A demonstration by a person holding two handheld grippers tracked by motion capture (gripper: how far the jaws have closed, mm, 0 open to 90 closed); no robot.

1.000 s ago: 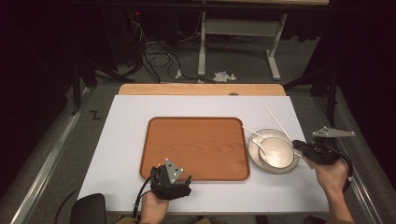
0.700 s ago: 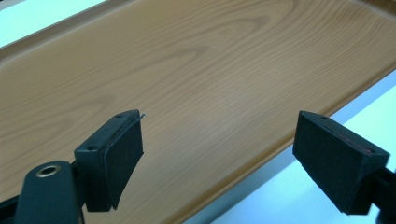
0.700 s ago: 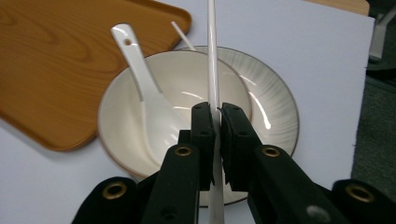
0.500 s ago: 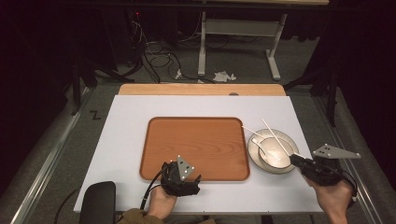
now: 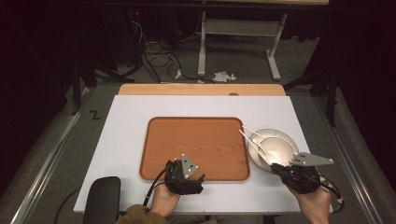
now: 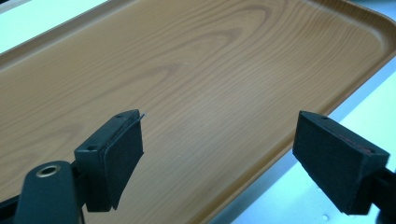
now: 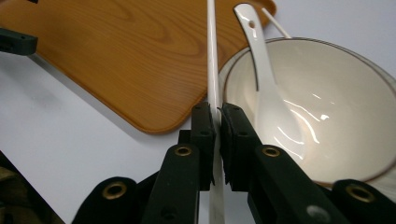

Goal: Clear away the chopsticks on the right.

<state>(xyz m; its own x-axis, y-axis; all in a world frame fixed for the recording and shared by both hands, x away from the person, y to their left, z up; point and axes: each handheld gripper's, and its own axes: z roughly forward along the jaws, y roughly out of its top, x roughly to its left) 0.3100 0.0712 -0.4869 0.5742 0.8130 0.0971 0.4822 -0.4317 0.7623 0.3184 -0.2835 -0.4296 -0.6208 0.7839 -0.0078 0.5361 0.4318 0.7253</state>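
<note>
A wooden tray (image 5: 196, 144) lies in the middle of the white table. To its right sits a white bowl (image 5: 280, 149) with a white spoon (image 7: 264, 84) inside it. My right gripper (image 5: 276, 168) is near the bowl's front edge, shut on a white chopstick (image 7: 212, 60) that points over the bowl's left rim toward the tray's corner. A second chopstick (image 7: 275, 23) rests across the bowl's far rim. My left gripper (image 6: 219, 144) is open and holds nothing, hovering over the tray's (image 6: 187, 70) near edge.
A light wooden board (image 5: 201, 89) lies along the table's far edge. A black rounded object (image 5: 102, 198) sits at the near left corner. Beyond the table the floor holds cables and a desk frame (image 5: 238, 28).
My right gripper has moved toward the near edge and leftward with the chopstick, from the bowl's right side to its front. The left gripper has stayed almost still.
</note>
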